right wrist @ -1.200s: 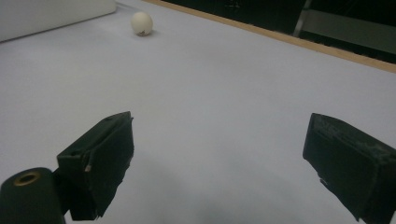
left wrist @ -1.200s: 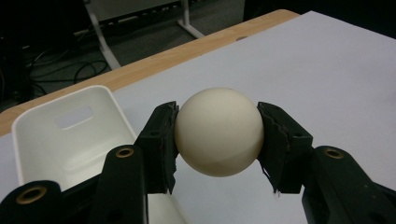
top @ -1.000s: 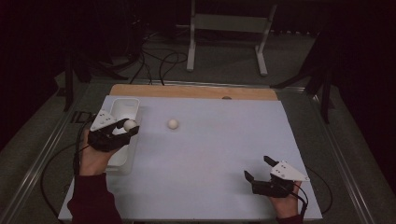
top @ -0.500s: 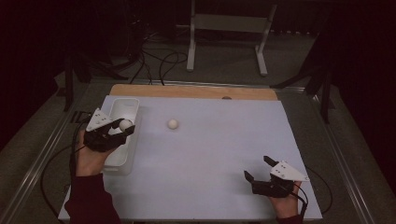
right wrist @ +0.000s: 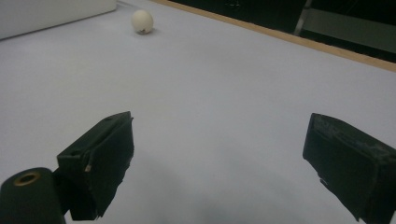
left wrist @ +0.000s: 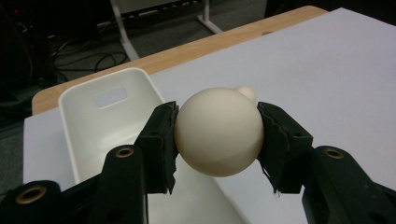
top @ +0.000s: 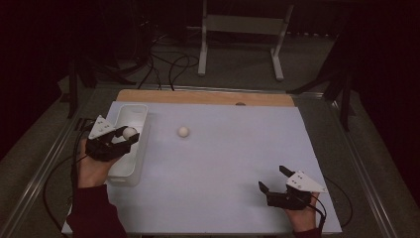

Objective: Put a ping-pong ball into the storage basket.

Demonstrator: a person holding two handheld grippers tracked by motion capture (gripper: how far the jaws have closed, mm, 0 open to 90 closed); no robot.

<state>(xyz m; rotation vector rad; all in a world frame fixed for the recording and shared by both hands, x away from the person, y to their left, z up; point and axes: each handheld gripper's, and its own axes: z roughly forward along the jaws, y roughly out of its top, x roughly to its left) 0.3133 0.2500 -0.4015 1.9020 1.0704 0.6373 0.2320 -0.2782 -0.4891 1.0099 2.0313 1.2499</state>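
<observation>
My left gripper (top: 128, 137) (left wrist: 217, 135) is shut on a cream ball (top: 130, 132) (left wrist: 218, 133), held above the white tub (top: 130, 148) (left wrist: 100, 116) at the left of the mat. Both pads press the ball's sides. A second cream ball (top: 183, 131) (right wrist: 142, 21) lies loose on the white mat, right of the tub; its top peeks out behind the held ball (left wrist: 246, 92). My right gripper (top: 273, 179) (right wrist: 219, 163) rests near the mat's front right corner, open, with nothing between its fingers.
The white mat (top: 228, 158) covers a wooden board (top: 203, 97) whose far edge shows. A metal rail (top: 44, 173) runs along the table's left side. A white stand (top: 242, 34) and cables (top: 163, 59) lie on the floor beyond.
My left gripper has carried the ball leftward, from over the tub's right rim to above the tub's inside. The right gripper has stayed put.
</observation>
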